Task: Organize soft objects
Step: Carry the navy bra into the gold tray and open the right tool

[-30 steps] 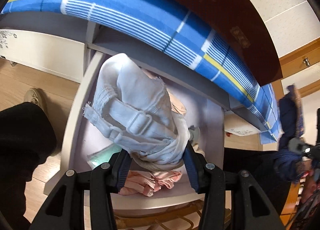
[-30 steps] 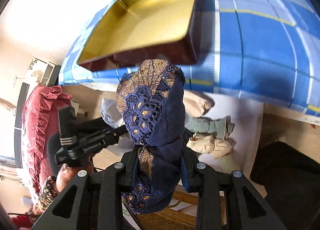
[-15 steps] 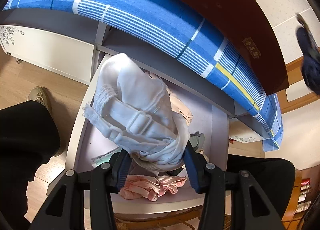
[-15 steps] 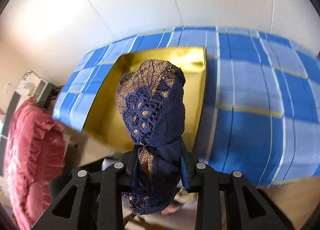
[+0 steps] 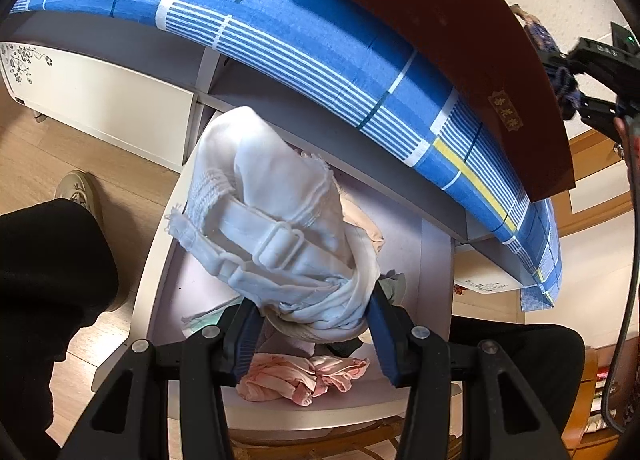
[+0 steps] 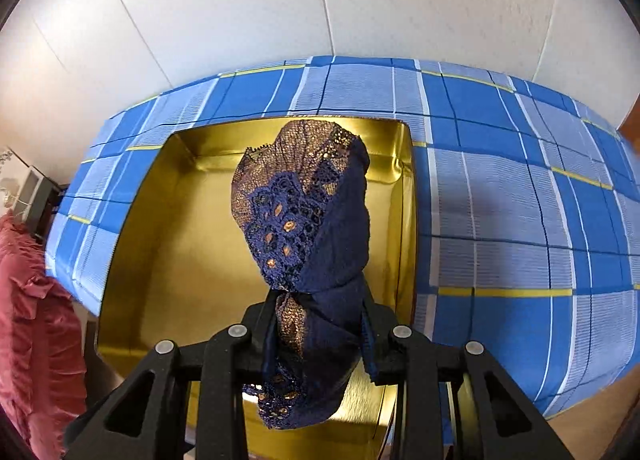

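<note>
Both views bright, daylight probably from the left. Strong fisheye bending, black vignette corners. Gold box interior (image 6: 168, 228) glares; white wall (image 6: 240, 12) washed out. Soft shadow beside the box on blue plaid cloth (image 6: 500, 196). Focus sharp.

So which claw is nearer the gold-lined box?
Right. The right claw, gripping the navy lace garment, hangs over the gold-lined box; the left claw is over the drawer below.

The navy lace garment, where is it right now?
In the right wrist view, the navy lace garment is clamped in the right gripper, held above the gold-lined box on the blue plaid cloth.
</note>
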A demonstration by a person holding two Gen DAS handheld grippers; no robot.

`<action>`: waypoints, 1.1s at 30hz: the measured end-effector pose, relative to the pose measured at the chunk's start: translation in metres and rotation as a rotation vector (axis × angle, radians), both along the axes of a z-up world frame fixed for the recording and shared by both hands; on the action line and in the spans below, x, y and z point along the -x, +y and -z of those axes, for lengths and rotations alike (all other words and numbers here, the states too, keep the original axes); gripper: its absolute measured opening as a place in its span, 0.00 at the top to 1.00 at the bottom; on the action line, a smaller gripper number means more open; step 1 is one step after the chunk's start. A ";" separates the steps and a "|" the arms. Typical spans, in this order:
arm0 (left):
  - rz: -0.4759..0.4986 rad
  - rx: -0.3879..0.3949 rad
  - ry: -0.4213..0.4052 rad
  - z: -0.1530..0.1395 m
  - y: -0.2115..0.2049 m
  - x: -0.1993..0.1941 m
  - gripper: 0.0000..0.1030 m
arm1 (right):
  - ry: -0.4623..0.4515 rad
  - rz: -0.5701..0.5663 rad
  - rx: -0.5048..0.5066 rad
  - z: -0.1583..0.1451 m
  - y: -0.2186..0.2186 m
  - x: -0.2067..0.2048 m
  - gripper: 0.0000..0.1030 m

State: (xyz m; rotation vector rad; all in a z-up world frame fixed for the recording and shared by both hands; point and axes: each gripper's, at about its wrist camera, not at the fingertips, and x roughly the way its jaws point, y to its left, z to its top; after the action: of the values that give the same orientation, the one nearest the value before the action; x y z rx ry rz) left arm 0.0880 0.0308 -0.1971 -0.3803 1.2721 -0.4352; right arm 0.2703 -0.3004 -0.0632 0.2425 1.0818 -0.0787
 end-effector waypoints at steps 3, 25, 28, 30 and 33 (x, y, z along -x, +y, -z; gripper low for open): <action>0.004 0.001 0.000 0.001 -0.001 0.000 0.52 | -0.004 0.007 0.013 0.002 0.001 -0.007 0.68; -0.001 -0.009 0.005 0.003 -0.003 -0.002 0.52 | 0.038 0.117 0.148 0.037 -0.024 -0.065 0.67; -0.002 -0.011 0.006 0.003 -0.003 -0.002 0.52 | 0.039 0.146 0.171 0.042 -0.028 -0.071 0.63; -0.003 -0.013 0.008 0.003 -0.004 -0.002 0.52 | 0.031 0.150 0.131 0.043 -0.030 -0.072 0.55; -0.008 -0.014 0.002 0.002 -0.003 -0.002 0.52 | -0.030 0.131 0.084 0.033 -0.028 -0.063 0.38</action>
State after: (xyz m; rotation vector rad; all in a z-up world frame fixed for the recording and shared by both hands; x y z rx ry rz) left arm 0.0899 0.0277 -0.1993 -0.3747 1.2748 -0.4188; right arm 0.3336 -0.3285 -0.0965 0.2376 1.0295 -0.2367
